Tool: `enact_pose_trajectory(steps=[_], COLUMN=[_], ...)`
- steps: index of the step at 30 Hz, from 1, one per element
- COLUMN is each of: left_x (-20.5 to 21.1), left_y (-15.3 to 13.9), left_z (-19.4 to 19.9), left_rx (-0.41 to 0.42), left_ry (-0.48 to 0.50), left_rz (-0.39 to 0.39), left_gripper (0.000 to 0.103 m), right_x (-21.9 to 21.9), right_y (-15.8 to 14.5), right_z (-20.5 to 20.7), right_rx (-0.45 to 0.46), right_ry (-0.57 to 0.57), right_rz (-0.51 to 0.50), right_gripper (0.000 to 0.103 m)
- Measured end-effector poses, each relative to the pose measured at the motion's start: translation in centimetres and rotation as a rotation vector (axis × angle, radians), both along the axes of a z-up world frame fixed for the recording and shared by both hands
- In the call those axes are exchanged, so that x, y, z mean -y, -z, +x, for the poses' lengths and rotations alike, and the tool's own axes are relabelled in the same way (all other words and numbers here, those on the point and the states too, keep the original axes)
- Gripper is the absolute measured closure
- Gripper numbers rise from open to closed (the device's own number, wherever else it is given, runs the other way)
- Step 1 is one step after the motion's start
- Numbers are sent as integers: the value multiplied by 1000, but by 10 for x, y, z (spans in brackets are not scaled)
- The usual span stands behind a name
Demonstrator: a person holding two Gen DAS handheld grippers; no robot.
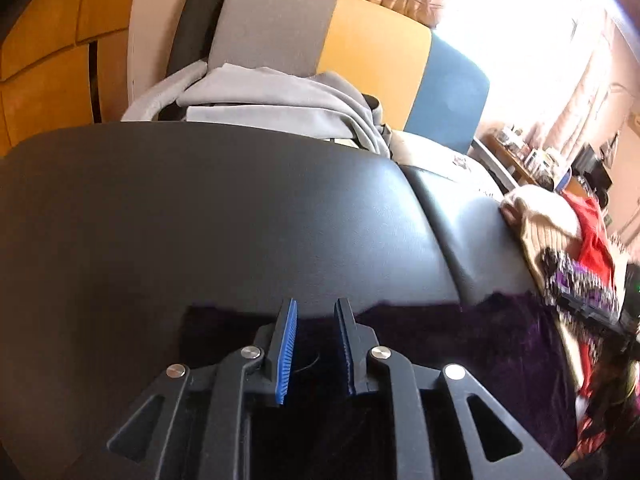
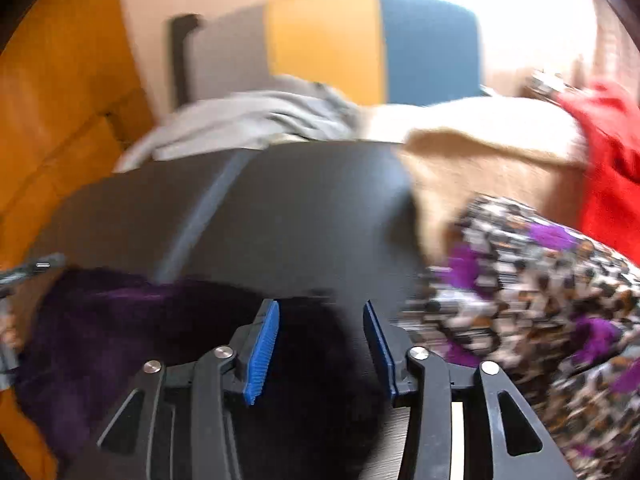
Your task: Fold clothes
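A dark purple velvety garment [image 1: 460,344] lies flat on the near edge of a black padded surface [image 1: 200,220]. My left gripper [image 1: 316,304] sits low over the garment's far edge, its blue pads [image 1: 286,352] a small gap apart and nothing clearly pinched between them. In the blurred right wrist view, the same purple garment [image 2: 100,320] spreads to the left. My right gripper [image 2: 320,304] stands wide open above the garment's right part and the black surface [image 2: 280,208], holding nothing.
A clothes pile lies to the right: a beige knit [image 1: 540,216], a red piece [image 1: 596,240] and a patterned purple-brown cloth [image 2: 540,280]. A grey hoodie [image 1: 272,100] rests behind the surface, in front of a grey, yellow and blue panel [image 1: 376,52]. Orange cabinets [image 1: 44,80] stand at left.
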State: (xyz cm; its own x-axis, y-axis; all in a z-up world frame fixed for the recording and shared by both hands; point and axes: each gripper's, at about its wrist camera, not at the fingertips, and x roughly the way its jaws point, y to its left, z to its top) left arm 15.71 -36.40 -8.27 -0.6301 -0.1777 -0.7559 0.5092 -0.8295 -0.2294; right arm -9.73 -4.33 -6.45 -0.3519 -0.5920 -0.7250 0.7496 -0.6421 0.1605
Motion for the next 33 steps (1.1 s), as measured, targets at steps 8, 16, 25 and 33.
enact_pose_trajectory(steps=[8,16,25,33], left_x=[-41,-43,4,-13], left_y=[8,34,20,20], left_z=[-30,-67,32,177], left_rx=[95,64,-18,-52], left_ry=[218,219,-5,-219], left_rz=[-49,-86,69,127], left_gripper=[84,81,80,75], right_x=[79,85,54,70], right_y=[18,42,56,47], right_z=[73,70,37,45], right_rx=[120,-35,79,82], right_ry=[-301,-245,-228,-245], right_rz=[16,123,-49,-53], right_gripper=[45,30,24,18])
